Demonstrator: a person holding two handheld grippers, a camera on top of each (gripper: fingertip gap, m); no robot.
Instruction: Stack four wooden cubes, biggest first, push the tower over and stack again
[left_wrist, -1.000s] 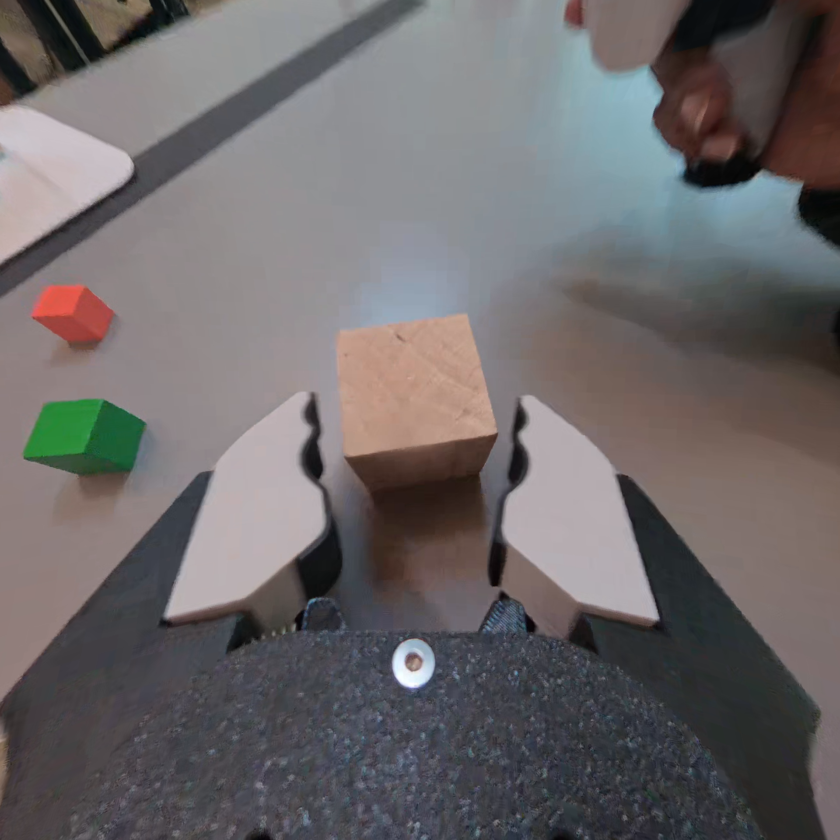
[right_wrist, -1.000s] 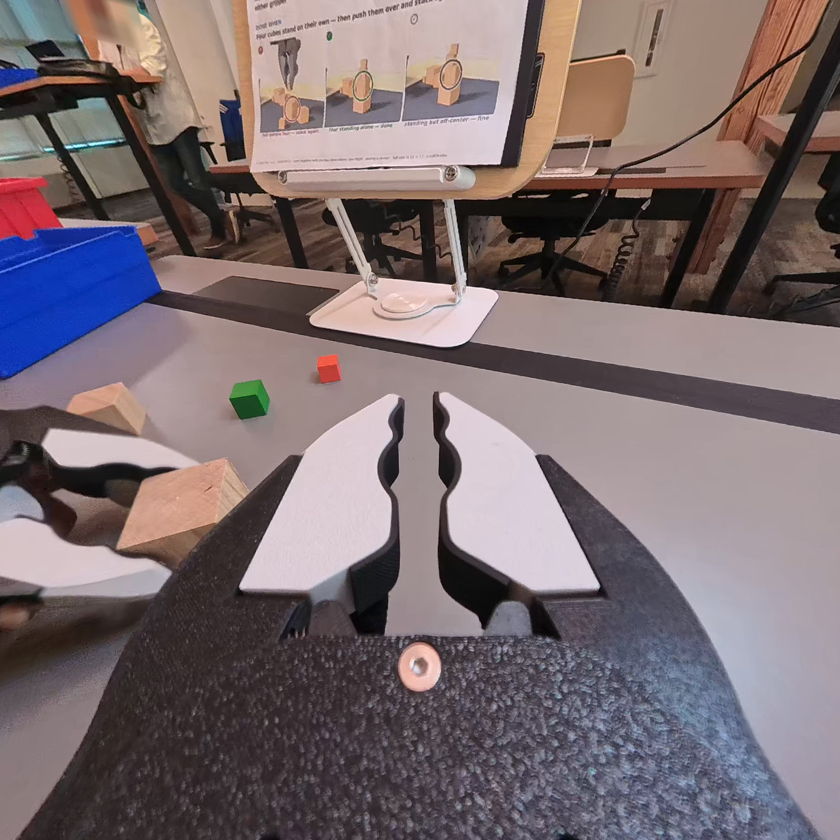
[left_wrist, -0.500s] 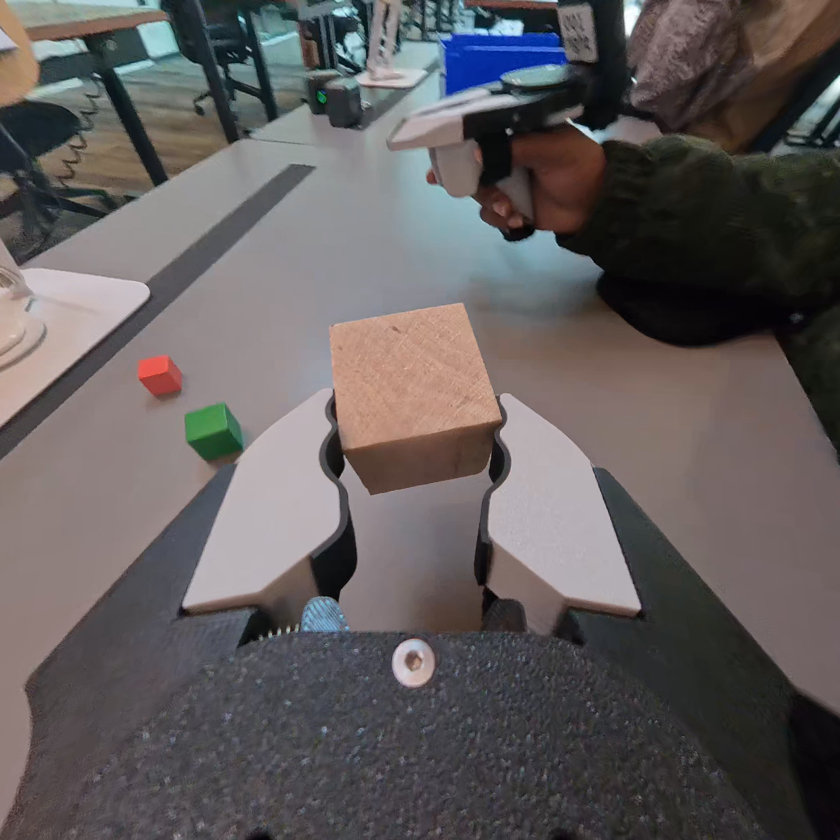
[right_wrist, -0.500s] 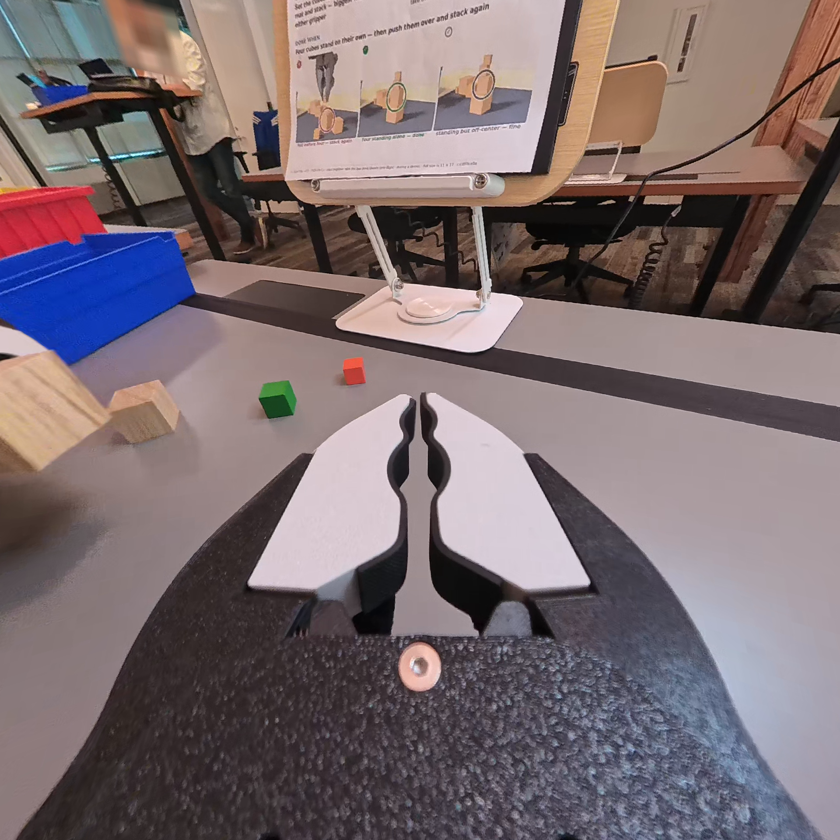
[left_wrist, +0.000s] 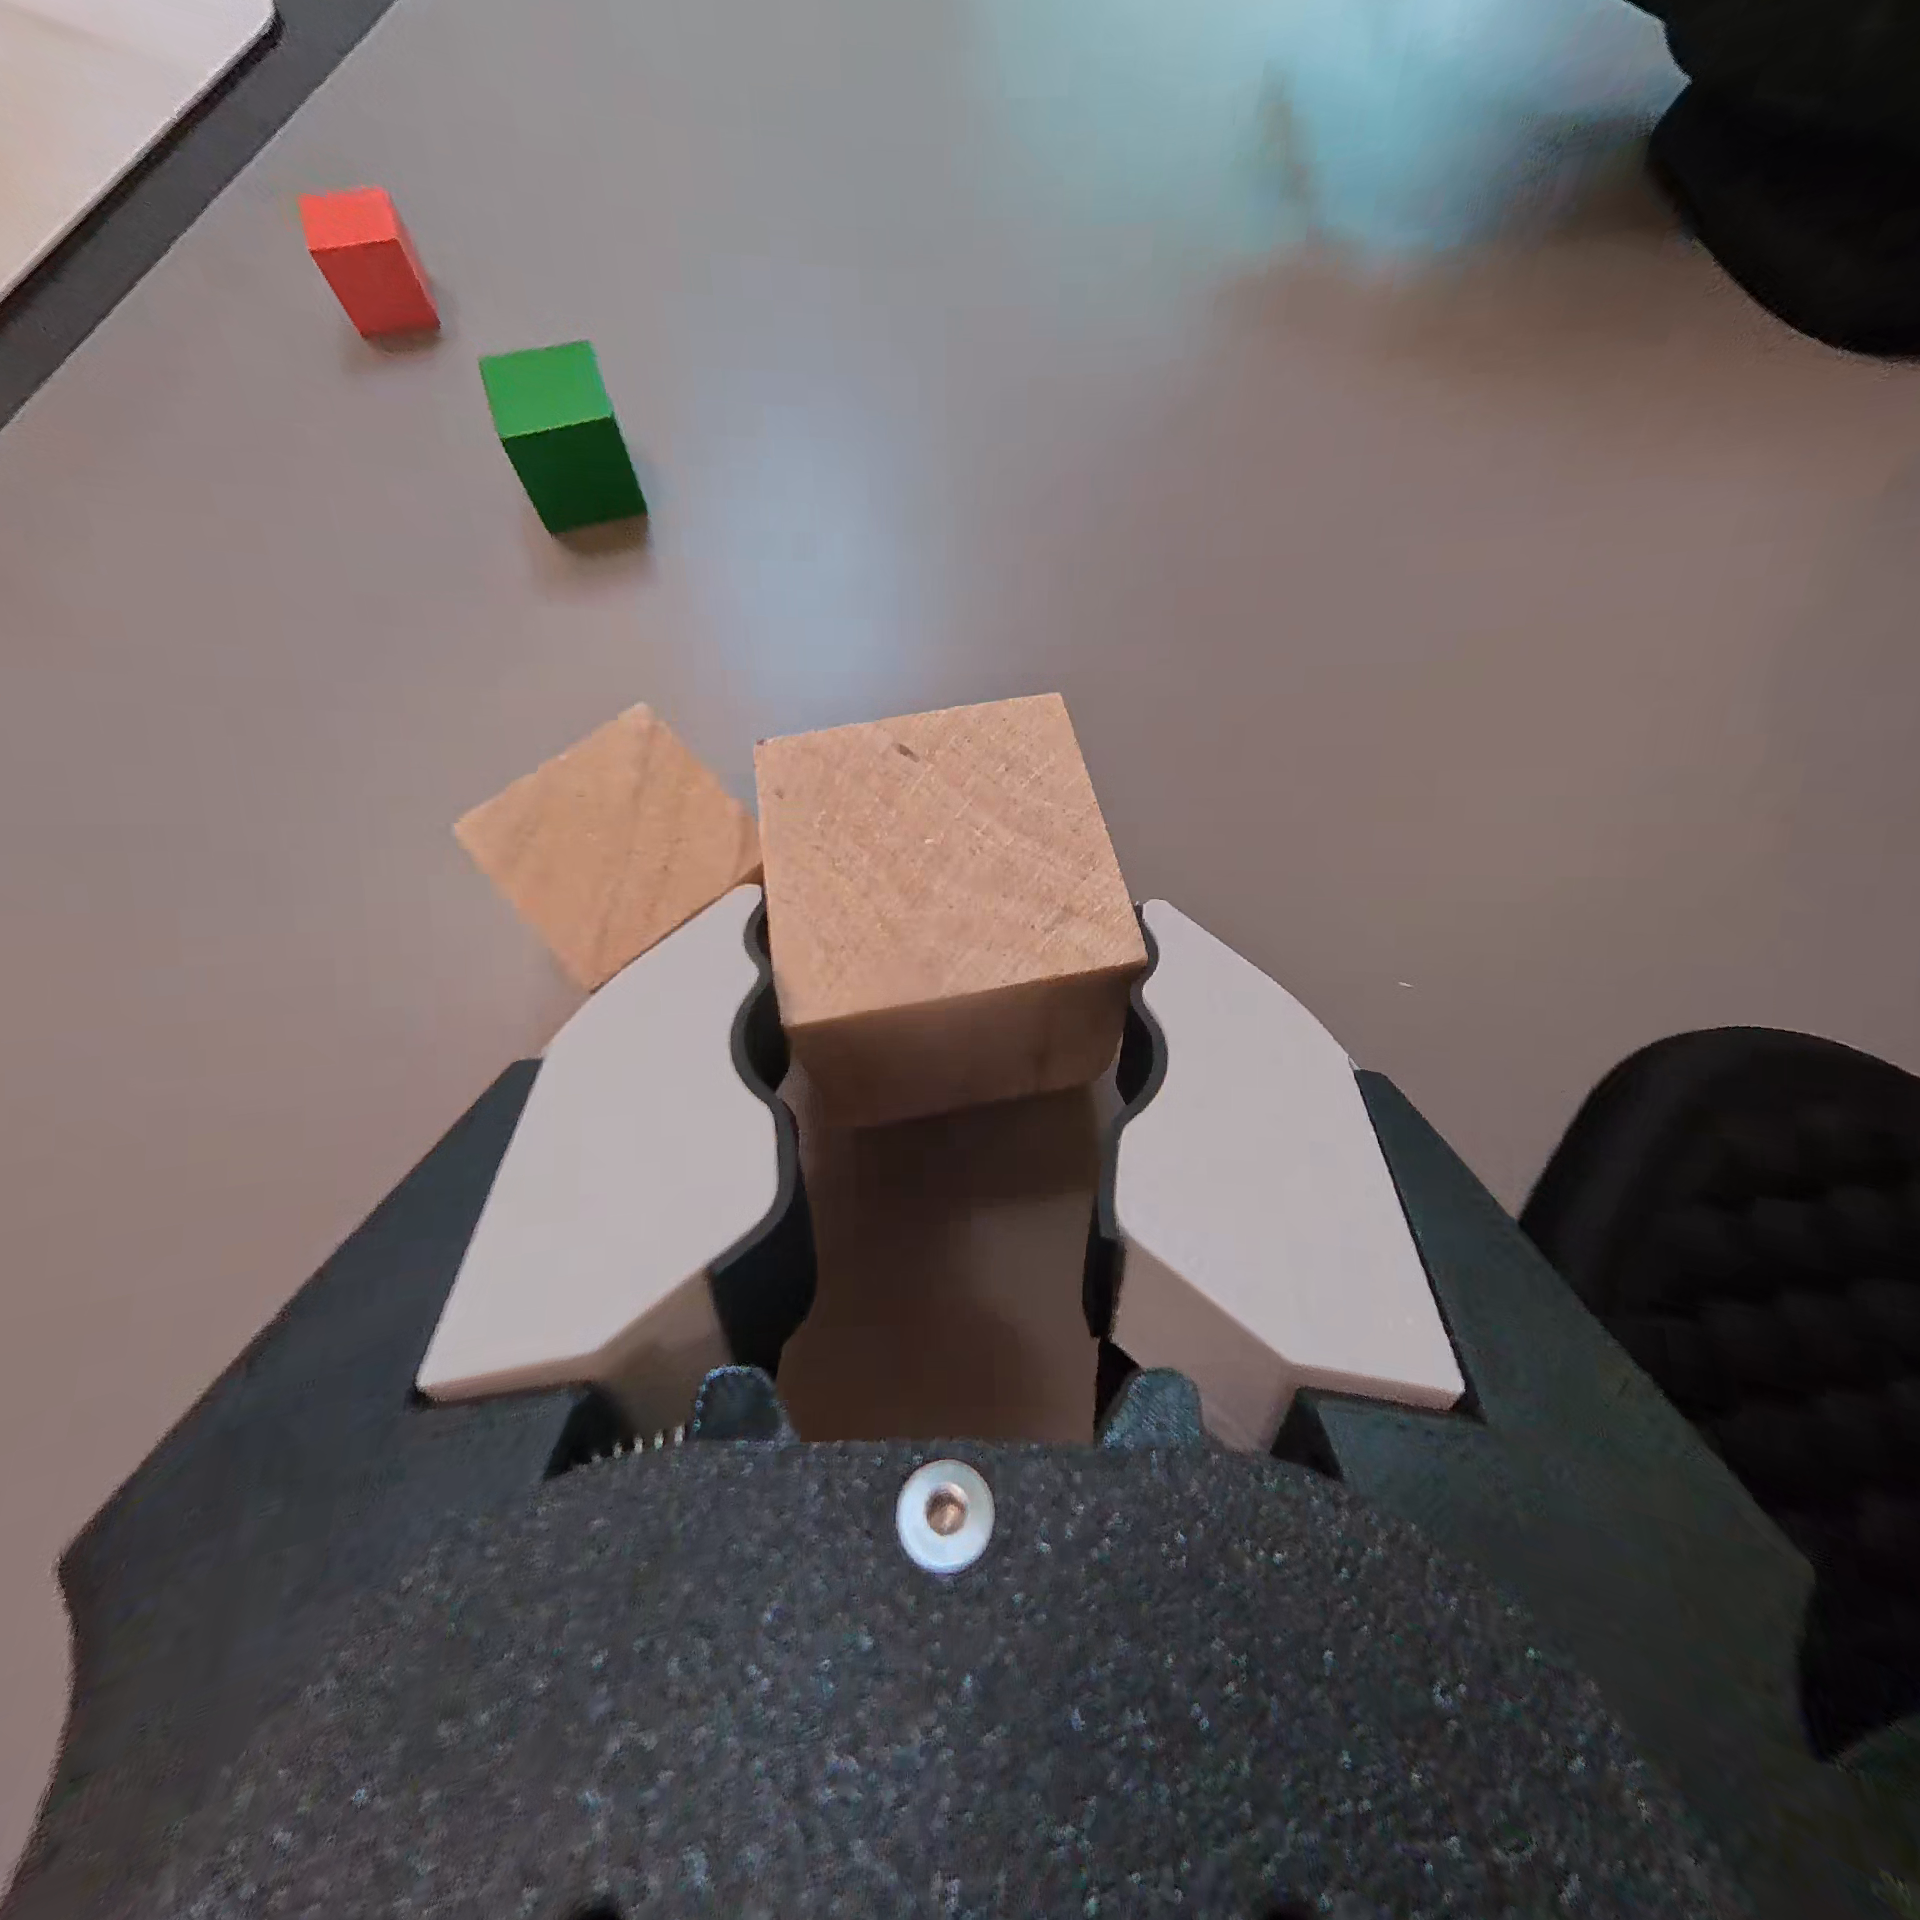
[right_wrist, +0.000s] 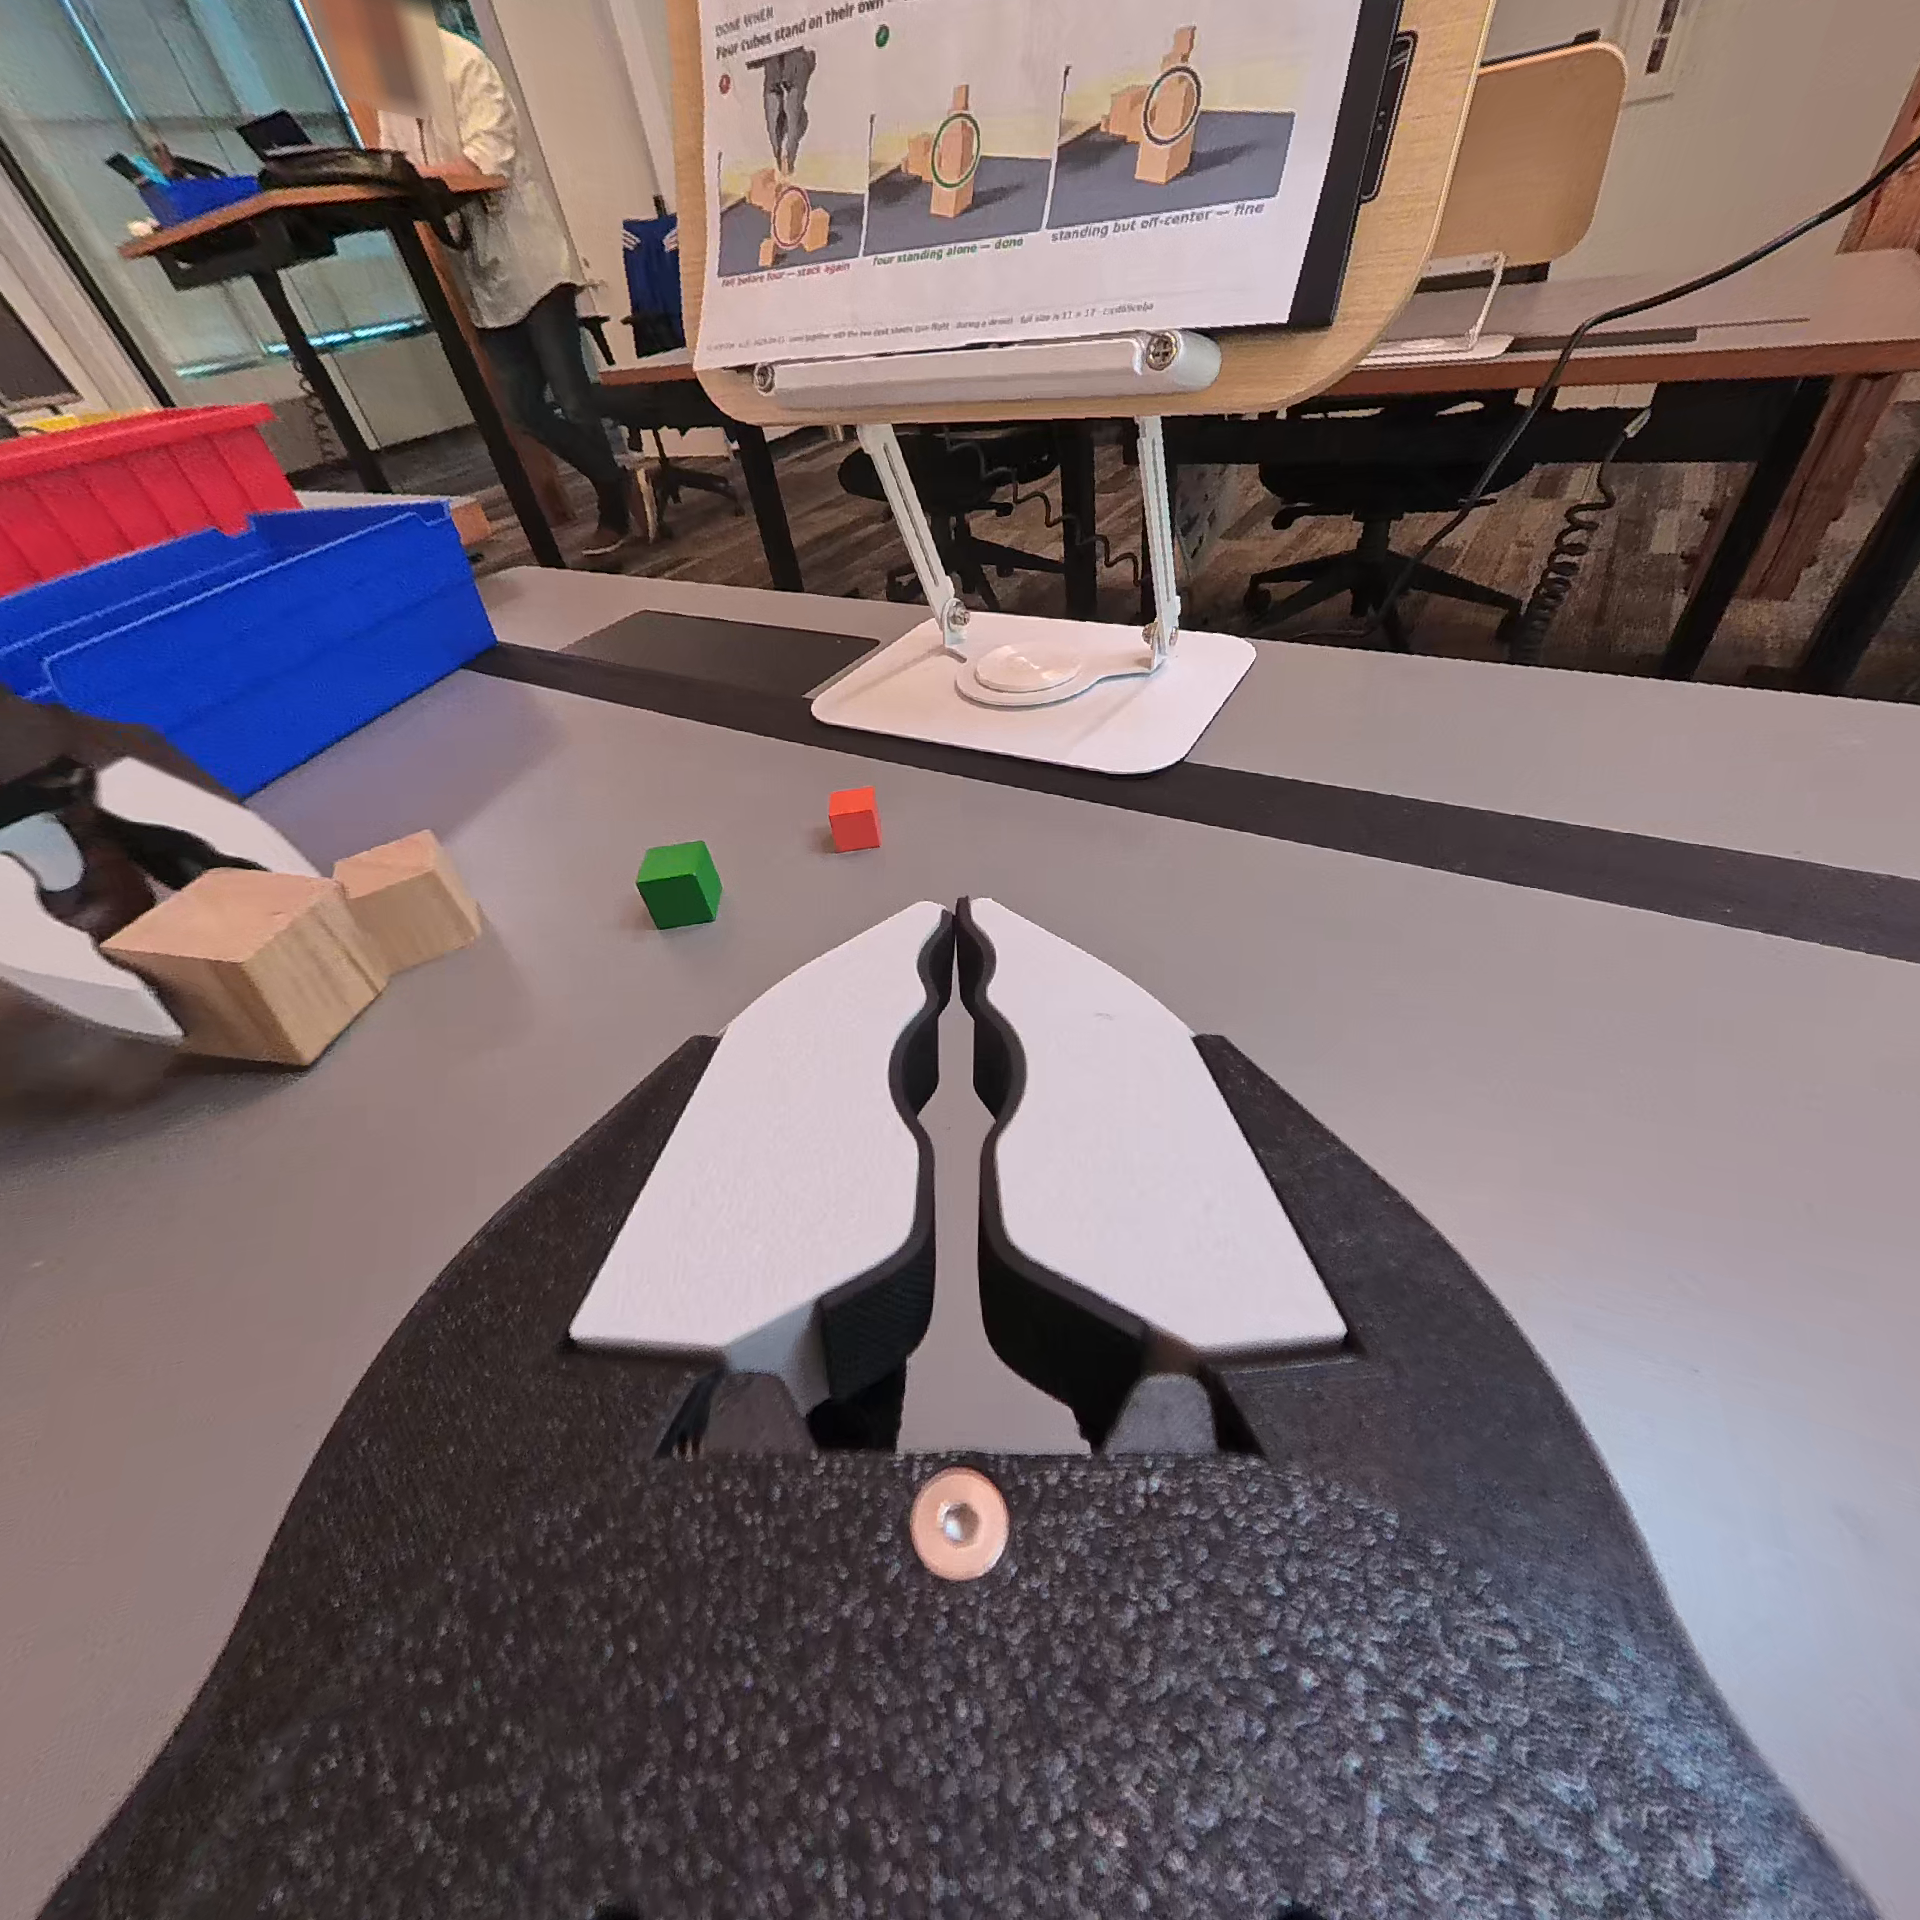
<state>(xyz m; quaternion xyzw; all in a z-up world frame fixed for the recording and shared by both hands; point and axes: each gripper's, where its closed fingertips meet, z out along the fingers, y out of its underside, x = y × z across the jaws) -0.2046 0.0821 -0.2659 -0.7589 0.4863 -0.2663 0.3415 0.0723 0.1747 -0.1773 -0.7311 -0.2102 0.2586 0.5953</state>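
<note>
Here the left gripper (left_wrist: 951, 987) is squeezing a big wooden block (left_wrist: 940, 883). Its two gray fingers (left_wrist: 634, 1122) press on the block's left and right sides, so the block cannot slip out. In the right wrist view the block looks low, at or just above the gray table (right_wrist: 1455, 1039); I cannot tell if it touches.

A smaller wooden block (left_wrist: 608, 836) sits on the table just to the left of the big one. Their corners look like they touch, or almost touch. It is turned at a slant, so its corner points at the big block.

Farther off there is a green block (left_wrist: 561, 436), and past that a red block (left_wrist: 369, 260). They sit apart from each other and well away from the wooden ones, with nothing holding them.

The right gripper (right_wrist: 956, 914) is closed all the way. Its fingertips meet and there is nothing between them. It hovers over a bare part of the table, with the green block nearest to it, off to its left.

Behind the blocks stands a white stand (right_wrist: 1039, 696) that holds up a paper with pictures. A blue bin (right_wrist: 260, 634) and a red bin (right_wrist: 125, 478) sit at the far left.
</note>
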